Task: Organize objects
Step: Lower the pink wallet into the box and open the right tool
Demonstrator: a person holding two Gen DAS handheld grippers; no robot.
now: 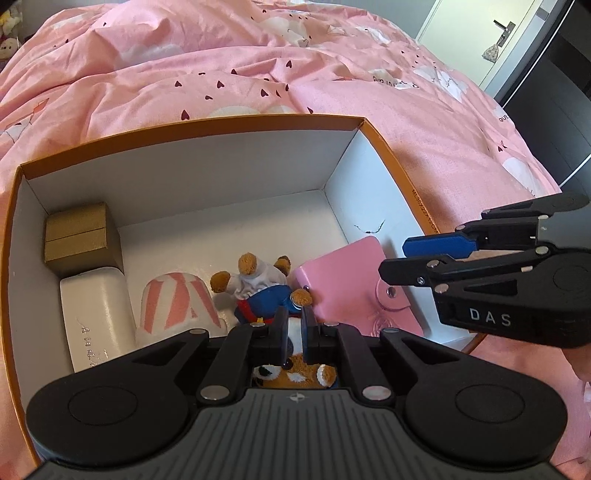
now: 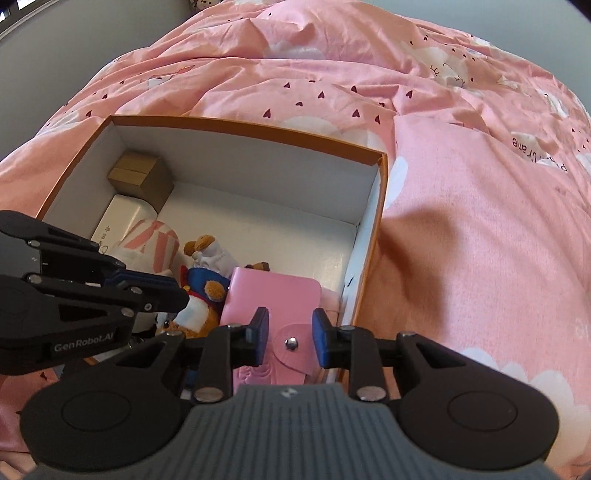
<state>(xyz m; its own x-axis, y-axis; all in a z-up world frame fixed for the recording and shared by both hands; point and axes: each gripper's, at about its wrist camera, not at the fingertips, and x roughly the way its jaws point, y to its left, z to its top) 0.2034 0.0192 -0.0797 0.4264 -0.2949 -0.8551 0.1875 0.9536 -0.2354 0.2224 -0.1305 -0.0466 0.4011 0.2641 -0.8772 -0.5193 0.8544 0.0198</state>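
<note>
An orange box with white inside (image 1: 332,177) (image 2: 369,206) sits on a pink bed. In it lie a gold cube (image 1: 79,236) (image 2: 138,179), a white case (image 1: 96,317) (image 2: 122,218), a pink-striped cup (image 1: 177,306) (image 2: 155,243), a plush bear in blue and white (image 1: 258,291) (image 2: 207,280) and a pink wallet (image 1: 351,280) (image 2: 273,299). My left gripper (image 1: 294,325) (image 2: 177,291) is over the bear, its jaws narrowly apart and gripping nothing. My right gripper (image 2: 290,332) (image 1: 395,262) is open above the wallet's snap flap, not touching it.
The pink duvet (image 1: 258,74) (image 2: 480,221) with hearts surrounds the box. A white door with a handle (image 1: 506,29) and dark furniture (image 1: 554,92) stand at the far right. Plush toys (image 1: 9,33) sit at the far left.
</note>
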